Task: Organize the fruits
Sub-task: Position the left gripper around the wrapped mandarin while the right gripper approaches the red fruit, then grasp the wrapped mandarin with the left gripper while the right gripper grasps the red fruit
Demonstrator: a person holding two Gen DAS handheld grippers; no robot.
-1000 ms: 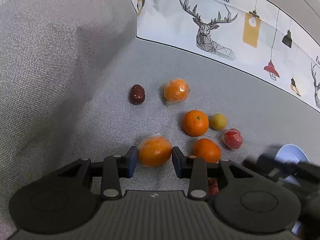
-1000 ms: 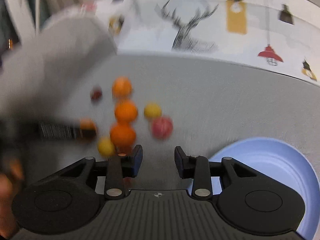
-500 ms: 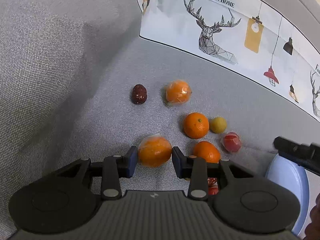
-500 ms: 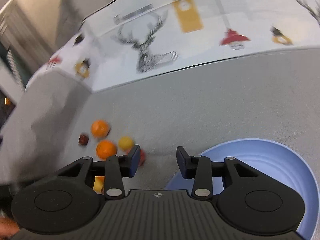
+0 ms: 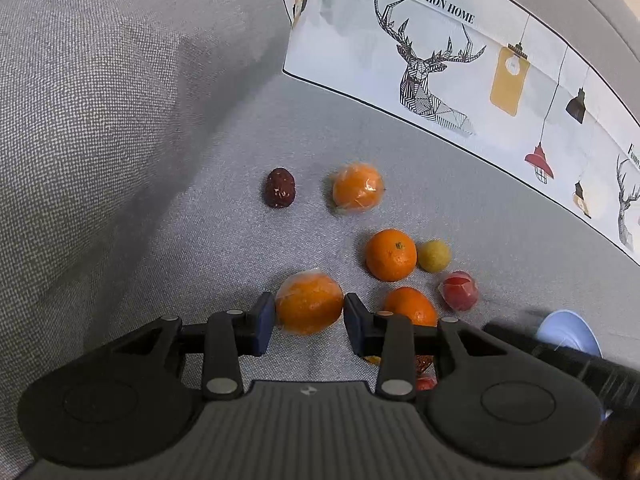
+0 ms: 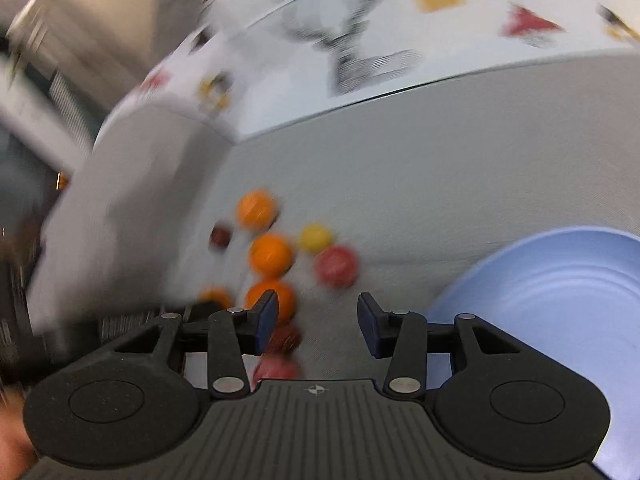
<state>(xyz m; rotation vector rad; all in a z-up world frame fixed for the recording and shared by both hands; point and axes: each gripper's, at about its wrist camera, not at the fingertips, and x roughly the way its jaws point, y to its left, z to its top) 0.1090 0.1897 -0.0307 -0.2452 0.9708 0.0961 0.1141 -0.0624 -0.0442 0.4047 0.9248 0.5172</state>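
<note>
Left gripper point(image 5: 309, 319) clamps my plastic-wrapped round orange point(image 5: 309, 303), while my right gripper point(image 6: 317, 318) has just been opening, empty, beside the pale-blue round plate point(image 6: 560, 280).

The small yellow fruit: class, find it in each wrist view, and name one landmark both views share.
Left wrist view: small yellow fruit right of centre, beside a bare orange.
Right wrist view: same fruit, blurred, centre-left, above the red fruit.
Shared landmark: the blue plate.
</note>
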